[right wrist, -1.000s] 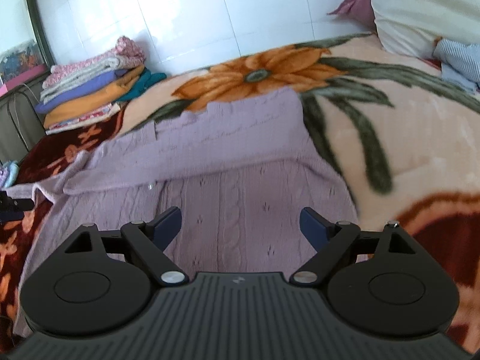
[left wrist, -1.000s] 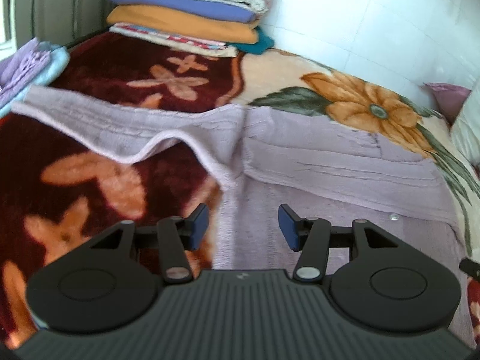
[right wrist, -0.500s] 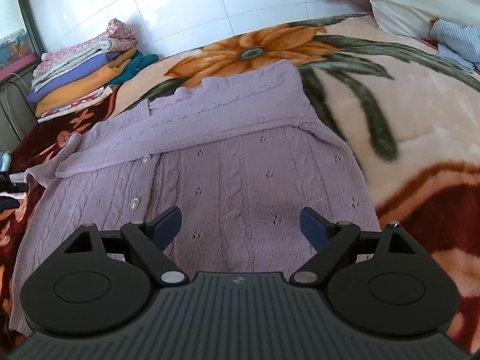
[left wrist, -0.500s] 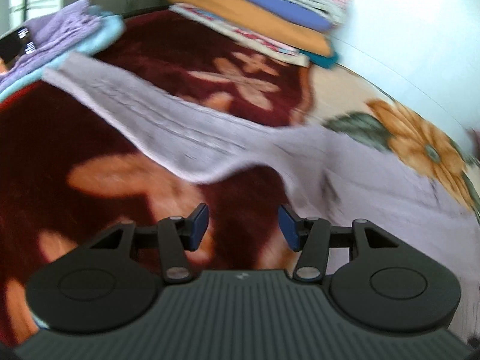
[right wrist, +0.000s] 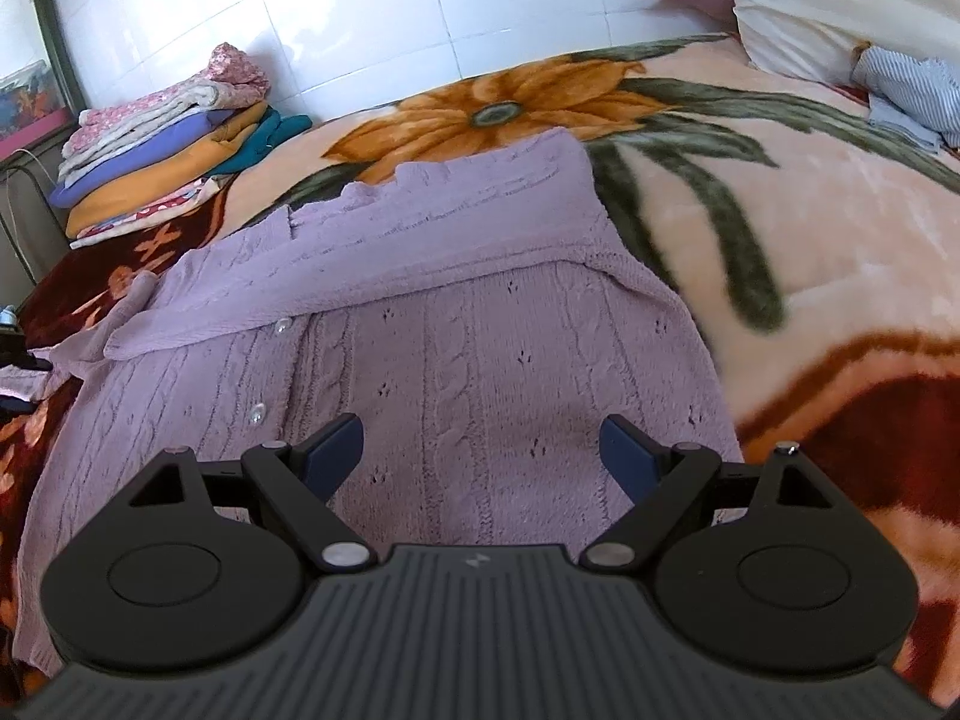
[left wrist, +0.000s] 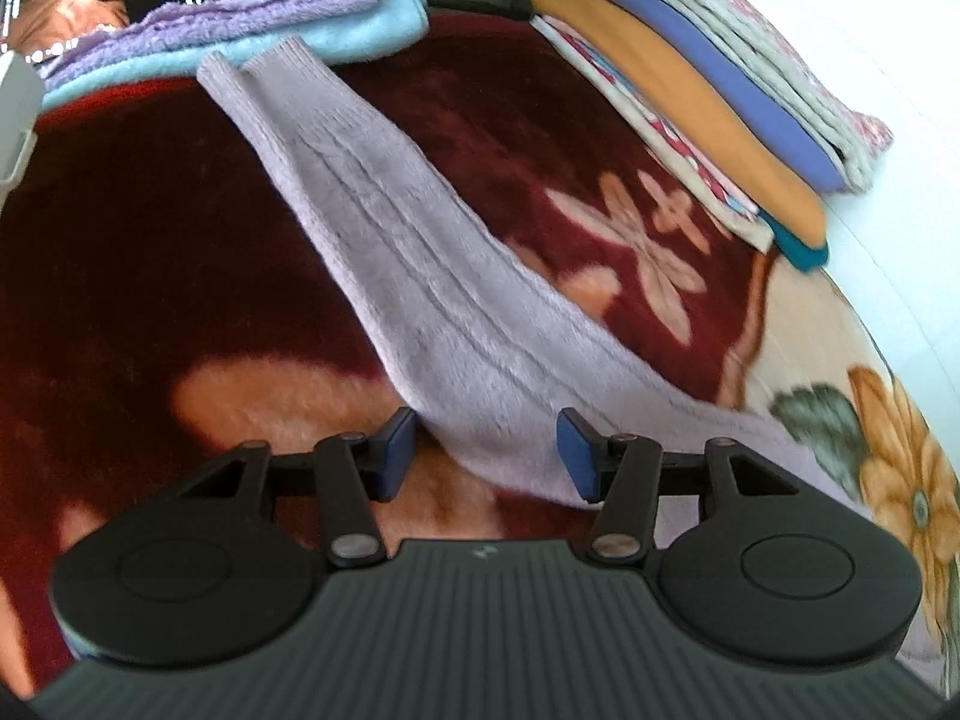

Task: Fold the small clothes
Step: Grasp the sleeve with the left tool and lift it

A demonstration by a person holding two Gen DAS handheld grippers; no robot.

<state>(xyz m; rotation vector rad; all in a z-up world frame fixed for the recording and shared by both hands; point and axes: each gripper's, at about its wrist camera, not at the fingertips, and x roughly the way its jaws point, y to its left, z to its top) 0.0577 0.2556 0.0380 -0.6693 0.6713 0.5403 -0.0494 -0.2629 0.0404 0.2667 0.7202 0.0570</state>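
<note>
A lilac knitted cardigan (right wrist: 456,336) lies flat on the bed, buttons up, with one sleeve folded across its upper part. Its other sleeve (left wrist: 384,228) stretches out over the dark red blanket toward the far left. My left gripper (left wrist: 486,453) is open and empty, hovering just above the near end of that sleeve. My right gripper (right wrist: 483,450) is open and empty, low over the cardigan's body near its hem.
A stack of folded clothes (left wrist: 708,78) sits at the bed's far corner by the tiled wall; it also shows in the right wrist view (right wrist: 168,144). Purple and light blue fabrics (left wrist: 252,12) lie past the sleeve's cuff. A cream pillow (right wrist: 840,6) and striped cloth (right wrist: 906,90) lie at right.
My left gripper swung left from the cardigan's body to the outstretched sleeve. My right gripper drew back slightly, showing more of the cardigan. Both stayed open.
</note>
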